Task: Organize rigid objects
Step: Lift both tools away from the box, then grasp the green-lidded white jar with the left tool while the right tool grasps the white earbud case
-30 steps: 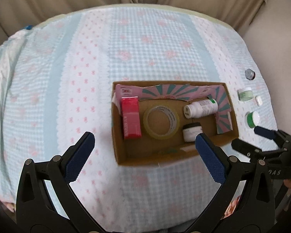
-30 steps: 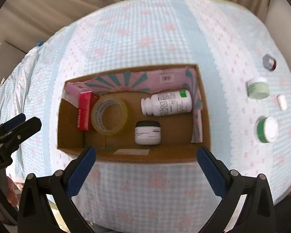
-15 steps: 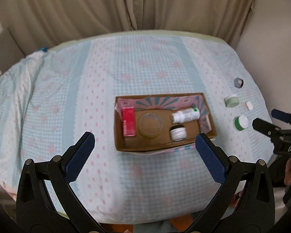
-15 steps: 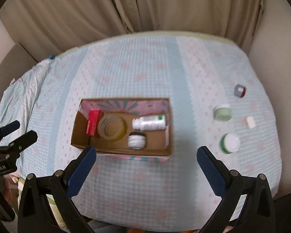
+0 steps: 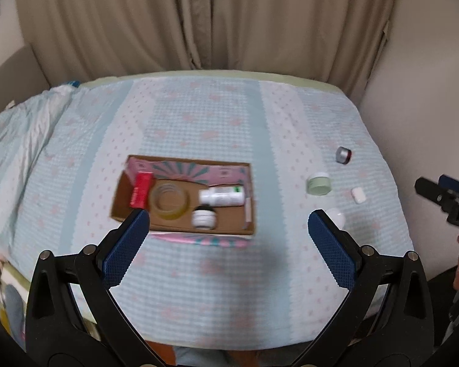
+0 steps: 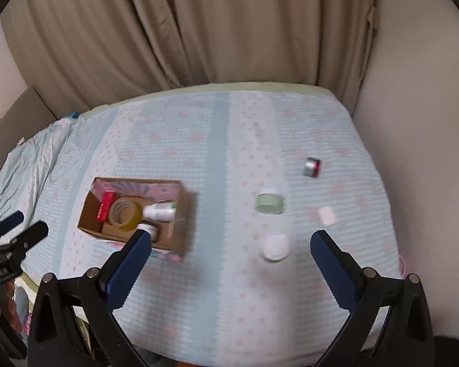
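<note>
Left gripper [image 5: 228,238]: jaws released and spread wide, nothing between the blue pads [image 5: 124,249]. It hangs above the near edge of the bed, lower centre of the left wrist view. In the right wrist view it appears at the left edge, low in the frame [image 6: 15,235].

Right gripper [image 6: 229,260]: jaws released and spread wide, holding nothing. It shows at the right edge of the left wrist view [image 5: 443,192].

Cardboard box [image 5: 119,211]: open top, pink patterned inner flaps, resting on the gingham bedspread [image 5: 214,116], left of centre in both views. Contents:
- red carton [image 5: 141,190], at the left end of the box;
- roll of clear tape [image 5: 169,201], lying flat just beside the carton;
- white bottle [image 5: 222,196], lying on its side with the cap pointing left;
- small white jar with dark lid [image 5: 203,217], just below the bottle in the frame.

Items outside the box, on the bedspread at right of frame, well apart from the box:
- silver and red cap-like item [image 6: 312,167], farthest back;
- pale green jar [image 6: 270,203], centre right;
- small white block [image 6: 326,216], right of the green jar;
- white round lidded jar [image 6: 274,246], nearest the right gripper, between its pads in the right wrist view.

Beige curtains [image 6: 199,30] fill the upper frame. Both views are slightly blurred.
</note>
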A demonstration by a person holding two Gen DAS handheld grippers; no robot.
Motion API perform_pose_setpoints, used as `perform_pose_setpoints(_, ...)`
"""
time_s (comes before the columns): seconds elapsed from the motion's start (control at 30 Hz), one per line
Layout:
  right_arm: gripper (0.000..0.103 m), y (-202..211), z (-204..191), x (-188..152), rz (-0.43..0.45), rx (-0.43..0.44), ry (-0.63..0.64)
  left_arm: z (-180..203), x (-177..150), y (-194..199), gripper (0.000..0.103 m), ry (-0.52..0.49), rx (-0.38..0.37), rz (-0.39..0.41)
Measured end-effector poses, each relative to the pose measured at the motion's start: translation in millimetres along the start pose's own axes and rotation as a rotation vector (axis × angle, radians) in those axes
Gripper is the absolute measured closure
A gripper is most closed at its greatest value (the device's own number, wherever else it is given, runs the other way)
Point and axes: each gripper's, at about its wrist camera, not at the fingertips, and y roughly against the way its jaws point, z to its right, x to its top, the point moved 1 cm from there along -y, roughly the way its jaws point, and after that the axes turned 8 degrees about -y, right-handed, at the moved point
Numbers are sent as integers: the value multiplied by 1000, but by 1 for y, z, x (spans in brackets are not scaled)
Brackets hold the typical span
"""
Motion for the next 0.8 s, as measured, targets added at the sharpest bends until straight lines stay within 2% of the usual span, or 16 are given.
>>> perform_pose_setpoints(0.27,0,10,94,18,28,-18,3,99,-9,-6,0,-13,-52,-18)
perform_pose_setpoints(0.43,0,-10,133,17,27,-25,-3,147,-25,-30,0,-58,-74,-22)
perform_pose_setpoints(0.63,0,-47,158,8,18,-9,-15,190,-40,-79,0,-99,-118,-7)
perform_pose_setpoints(0.8,0,-91,173,-7,30,-3,4,221,-62,-148,0,-158,-160,-1)
